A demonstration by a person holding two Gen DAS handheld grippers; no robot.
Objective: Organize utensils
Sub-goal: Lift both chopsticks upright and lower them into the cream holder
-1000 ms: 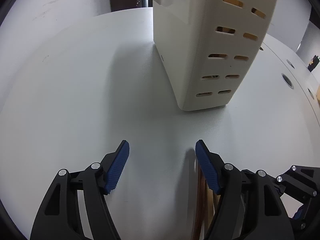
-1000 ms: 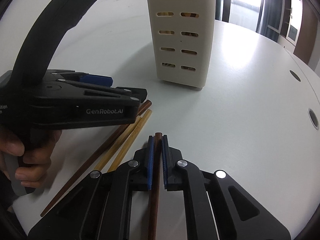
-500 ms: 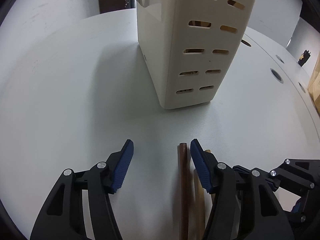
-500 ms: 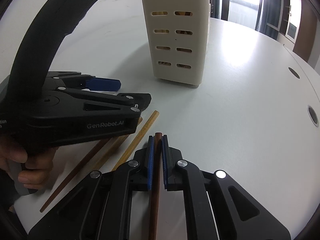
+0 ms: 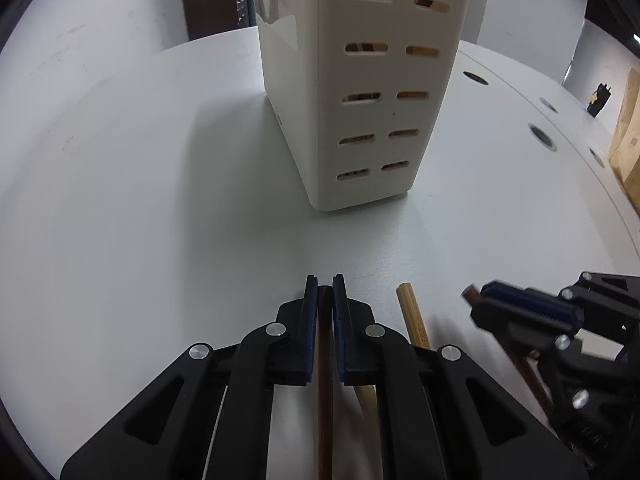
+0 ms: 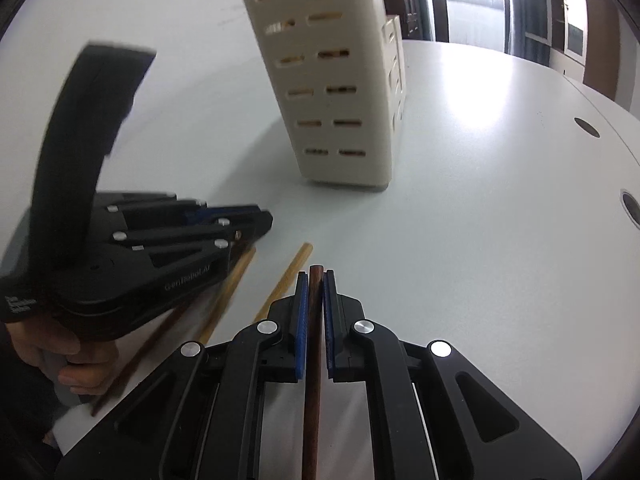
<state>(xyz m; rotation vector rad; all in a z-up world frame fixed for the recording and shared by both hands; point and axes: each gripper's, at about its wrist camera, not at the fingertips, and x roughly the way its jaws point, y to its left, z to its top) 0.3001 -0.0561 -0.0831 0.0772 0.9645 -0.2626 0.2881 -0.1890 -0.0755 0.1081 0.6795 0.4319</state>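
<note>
Two dark brown chopsticks are gripped, one per gripper. Left gripper (image 5: 324, 292): jaws clamped on a dark brown chopstick (image 5: 325, 380), blue pads pressing both its sides, tip flush with the pad ends, shaft running back under the gripper body out the bottom edge. Right gripper (image 6: 316, 280): jaws clamped on a second dark chopstick (image 6: 313, 360), tip poking just past the pads, shaft running down between the black arms.

Loose on the table: a light bamboo chopstick (image 5: 413, 316) just to the right of the left gripper, tip free, back part hidden under the gripper's arm. In the right wrist view, one pale chopstick (image 6: 286, 280) lies just left of the right gripper's pads; another pale one (image 6: 228, 292) and a dark one (image 6: 136, 360) lie diagonally, partly under the left gripper body. A person's hand (image 6: 68, 356) grips the left gripper's handle at lower left.

Cream slotted utensil holder (image 5: 372, 92) stands upright on the white table (image 5: 140, 200), ahead of both grippers, well apart from the loose chopsticks. Wooden sticks show through its slots; a few ends stick out the top in the right wrist view. Round holes (image 6: 586, 127) in the tabletop on the right. Right gripper shows blurred at the left view's lower right edge.
</note>
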